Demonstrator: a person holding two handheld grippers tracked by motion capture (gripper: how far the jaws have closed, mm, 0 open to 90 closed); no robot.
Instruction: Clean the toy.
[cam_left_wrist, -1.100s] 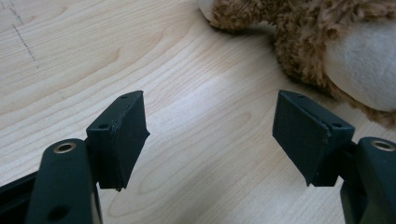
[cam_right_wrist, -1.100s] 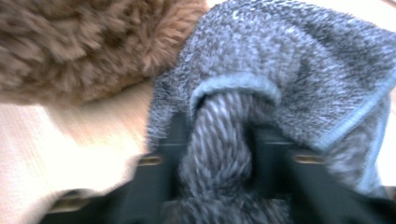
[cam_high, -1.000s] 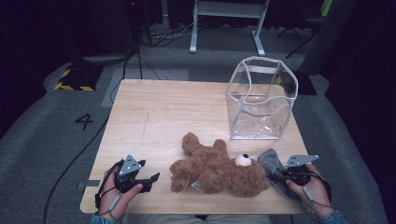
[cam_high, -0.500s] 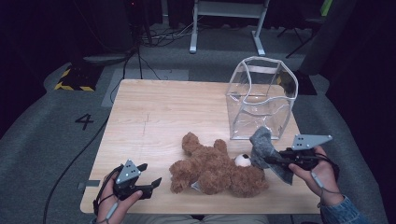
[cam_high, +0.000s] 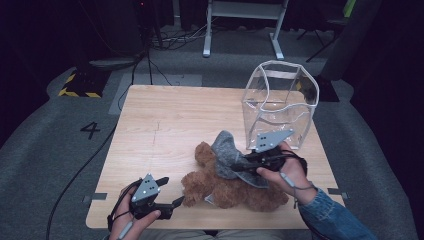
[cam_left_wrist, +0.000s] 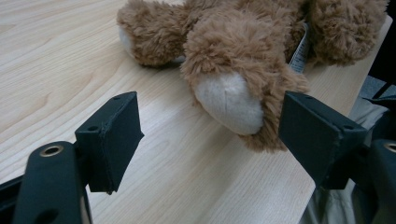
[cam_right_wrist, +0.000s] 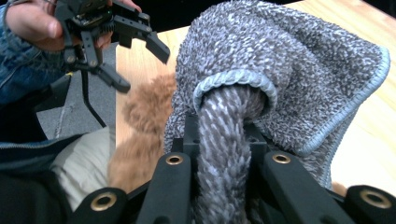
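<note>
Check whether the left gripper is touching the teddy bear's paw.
Apart. In the left gripper view the left gripper stands open, bare table showing between its left pad and the teddy bear; the paw sits just short of the right pad.

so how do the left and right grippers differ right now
The left gripper has its jaws wide apart, just opened further, with nothing between them; the right gripper is shut on the grey cloth. The left sits low at the table edge beside the teddy bear; the right is raised over it. Both point at the bear.
</note>
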